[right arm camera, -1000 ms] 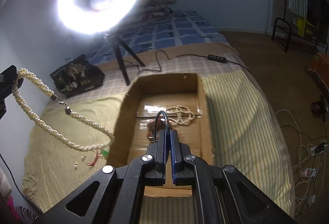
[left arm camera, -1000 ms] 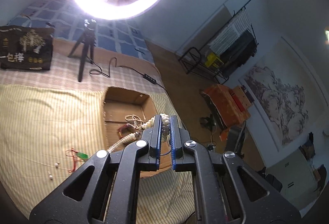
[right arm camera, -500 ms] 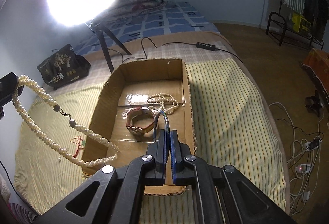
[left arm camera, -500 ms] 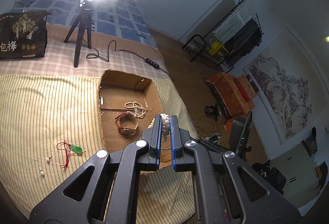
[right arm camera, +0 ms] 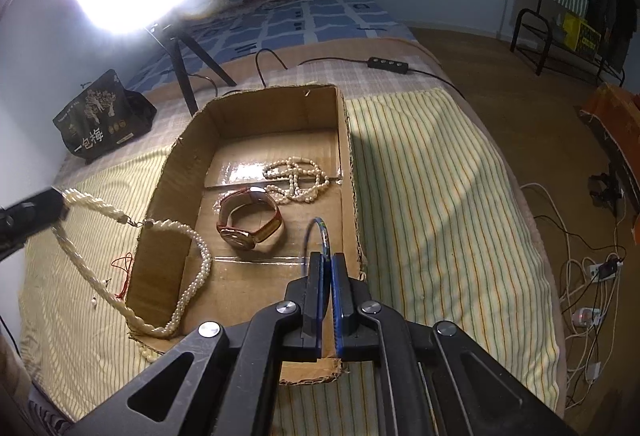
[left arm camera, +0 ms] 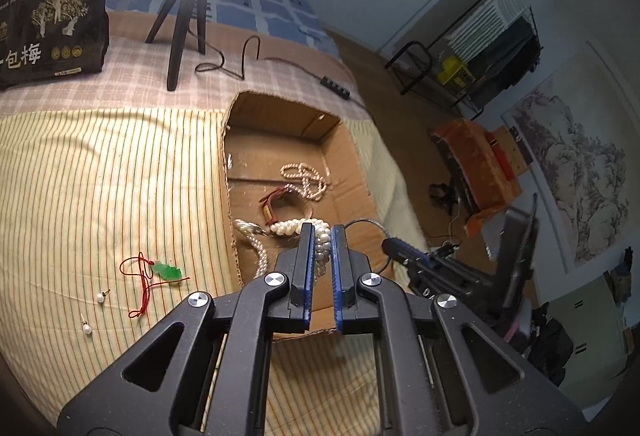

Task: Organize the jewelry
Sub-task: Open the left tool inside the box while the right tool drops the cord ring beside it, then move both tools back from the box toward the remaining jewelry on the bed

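My left gripper is shut on a twisted pearl necklace, which hangs over the left wall of the cardboard box; its loop drapes into the box. My right gripper is shut on a thin blue bangle held above the box's front right part. Inside the box lie a brown-strap watch and a small pearl strand. On the striped cloth to the left lie a green pendant on red cord and two pearl earrings.
A ring light on a tripod and a black bag stand behind the box. A cable with a switch runs across the bed. The bed's edge drops to the floor on the right.
Both grippers have come down toward the box. The pearl necklace now drapes over the box's left wall and into it. The bangle has moved lower and to the box's front right.
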The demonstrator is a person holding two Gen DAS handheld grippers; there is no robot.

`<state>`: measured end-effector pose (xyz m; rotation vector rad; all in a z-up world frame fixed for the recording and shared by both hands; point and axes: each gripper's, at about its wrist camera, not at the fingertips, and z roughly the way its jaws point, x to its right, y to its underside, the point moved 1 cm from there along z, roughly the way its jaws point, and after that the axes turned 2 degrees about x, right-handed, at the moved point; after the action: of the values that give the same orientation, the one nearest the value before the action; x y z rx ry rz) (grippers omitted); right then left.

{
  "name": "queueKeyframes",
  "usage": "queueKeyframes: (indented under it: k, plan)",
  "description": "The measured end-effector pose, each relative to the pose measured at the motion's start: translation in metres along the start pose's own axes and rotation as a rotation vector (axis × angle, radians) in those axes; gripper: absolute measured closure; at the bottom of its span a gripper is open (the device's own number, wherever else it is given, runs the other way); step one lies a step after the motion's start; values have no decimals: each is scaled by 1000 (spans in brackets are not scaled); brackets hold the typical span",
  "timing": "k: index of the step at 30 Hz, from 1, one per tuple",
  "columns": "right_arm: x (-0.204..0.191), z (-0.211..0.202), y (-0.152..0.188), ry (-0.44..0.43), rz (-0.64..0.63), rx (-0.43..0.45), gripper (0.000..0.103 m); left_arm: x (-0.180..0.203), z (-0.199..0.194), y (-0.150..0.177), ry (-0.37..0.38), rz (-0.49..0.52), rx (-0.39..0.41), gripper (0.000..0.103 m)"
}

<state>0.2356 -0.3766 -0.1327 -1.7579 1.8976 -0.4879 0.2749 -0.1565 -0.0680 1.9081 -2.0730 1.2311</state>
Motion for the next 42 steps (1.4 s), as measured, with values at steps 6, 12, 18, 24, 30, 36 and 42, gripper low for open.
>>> queueKeyframes:
  k: [6,12,18,24,30,36,42]
  plan:
    - [-1,1,2,-7,-6,-5,100,3,12,6,-51,45,-21,98]
    - [2,-2,1,-19,4,5,73,3,16,8,-94,80,-28,91]
    - [-1,-10,-1,-16,-3,48,27,-4,12,6,-120,81,-11,73]
    - [-8,-20,-6,-35,-14,89,15,-8,4,6,-135,94,10,49]
    - [-8,-28,-7,-49,9,111,15,-19,-5,3,-148,85,20,47]
    - [-8,-33,-7,-64,16,122,15,-36,-21,0,-173,87,44,47]
    - [-21,-43,-6,-108,-2,142,15,-62,-39,-4,-220,87,68,47]
